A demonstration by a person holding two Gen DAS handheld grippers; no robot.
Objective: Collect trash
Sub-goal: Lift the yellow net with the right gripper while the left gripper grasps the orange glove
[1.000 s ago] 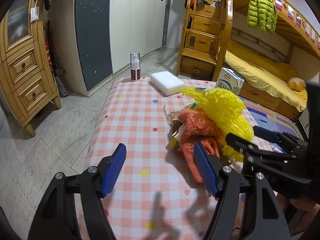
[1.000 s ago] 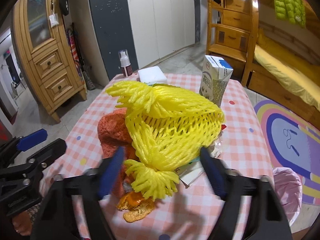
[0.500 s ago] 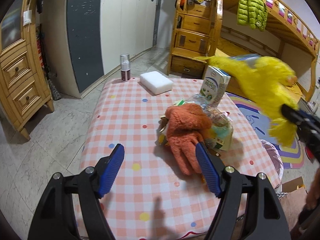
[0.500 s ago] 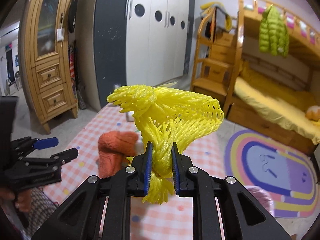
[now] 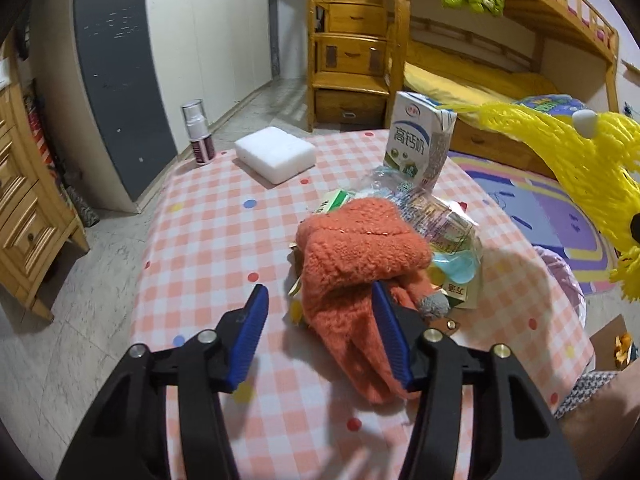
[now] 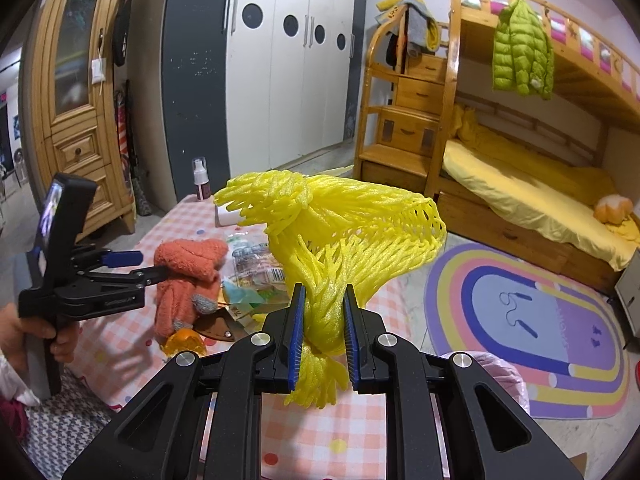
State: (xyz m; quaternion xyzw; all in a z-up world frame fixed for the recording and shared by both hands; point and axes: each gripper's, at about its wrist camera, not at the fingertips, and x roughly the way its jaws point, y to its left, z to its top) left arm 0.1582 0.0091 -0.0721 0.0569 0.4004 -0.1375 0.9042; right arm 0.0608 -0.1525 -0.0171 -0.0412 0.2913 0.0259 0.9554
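1. The right gripper points forward and slightly down above the near edge of the table with the pink-and-white checked cloth. Its blue-padded jaws are nearly together, pinching the bunched neck of a yellow foam fruit net.
2. The net hangs clear of the table in the air. Its open mesh mouth flares up and to the right, a tufted knot sticks out to the left, and a frayed tail droops below the pads. In the left wrist view it shows at the right edge, over the floor beside the table.
3. The left gripper is tilted steeply down over the table. A person's hand grips its handle at the left of the right wrist view.
4. Its jaws stand about half open and have just been closing. An orange fleecy glove lies between them: the right pad touches the glove's side, while the left pad stands clear over the cloth.
5. The glove lies flat on the cloth, cuff away from the camera.
6. Just behind it sit a crumpled clear plastic wrapper and an upright white milk carton.
7. Farther back lie a white foam block and a small spray bottle.
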